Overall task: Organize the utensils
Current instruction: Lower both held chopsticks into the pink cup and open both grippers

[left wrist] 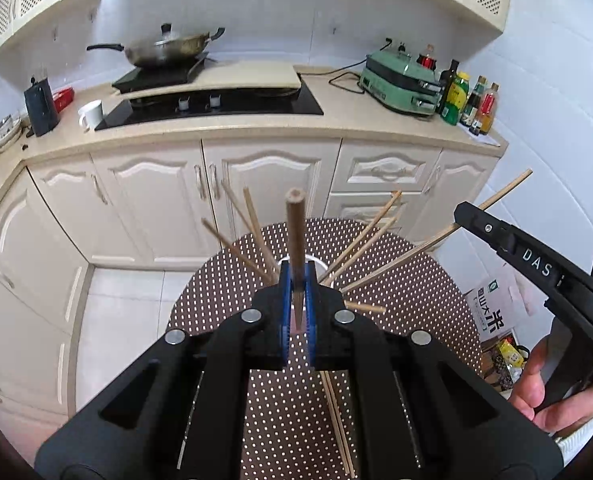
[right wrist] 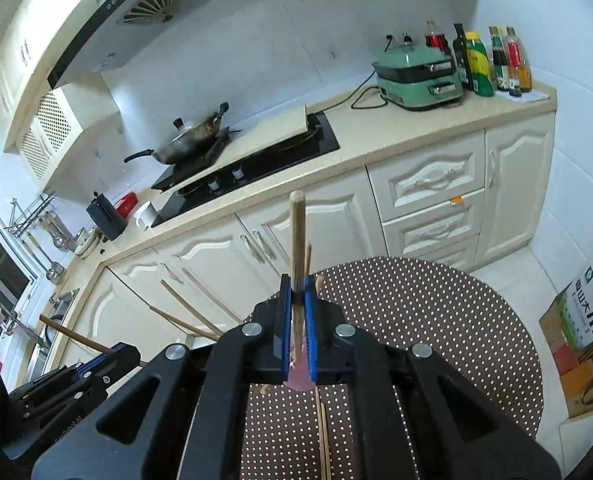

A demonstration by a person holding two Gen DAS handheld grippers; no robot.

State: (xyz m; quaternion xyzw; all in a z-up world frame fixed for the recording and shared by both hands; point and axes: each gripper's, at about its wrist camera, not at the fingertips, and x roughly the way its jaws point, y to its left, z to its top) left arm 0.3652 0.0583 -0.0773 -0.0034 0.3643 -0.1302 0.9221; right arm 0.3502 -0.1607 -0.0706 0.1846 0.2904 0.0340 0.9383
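left gripper (left wrist: 297, 280) clamped on brown chopstick (left wrist: 295, 232), tip toward 12 o'clock | right gripper (right wrist: 297, 292) clamped on pale chopstick (right wrist: 296, 236) | spare chopsticks (left wrist: 338, 420) on dotted table (left wrist: 416, 300) at 6 | light, stiff, slick; likely pivots, grip mid-shaft

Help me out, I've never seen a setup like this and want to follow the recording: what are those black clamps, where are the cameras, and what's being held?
No robot here: a person holds two hand-held clamps, each with a wide-angle camera looking along its blue fingers. One picture is from the left gripper, the other from the right gripper. Each is shut on a single chopstick, the left's darker, the right's paler. Below is a polka-dot table with a white cup of fanned-out chopsticks and loose ones. A kitchen counter lies behind.
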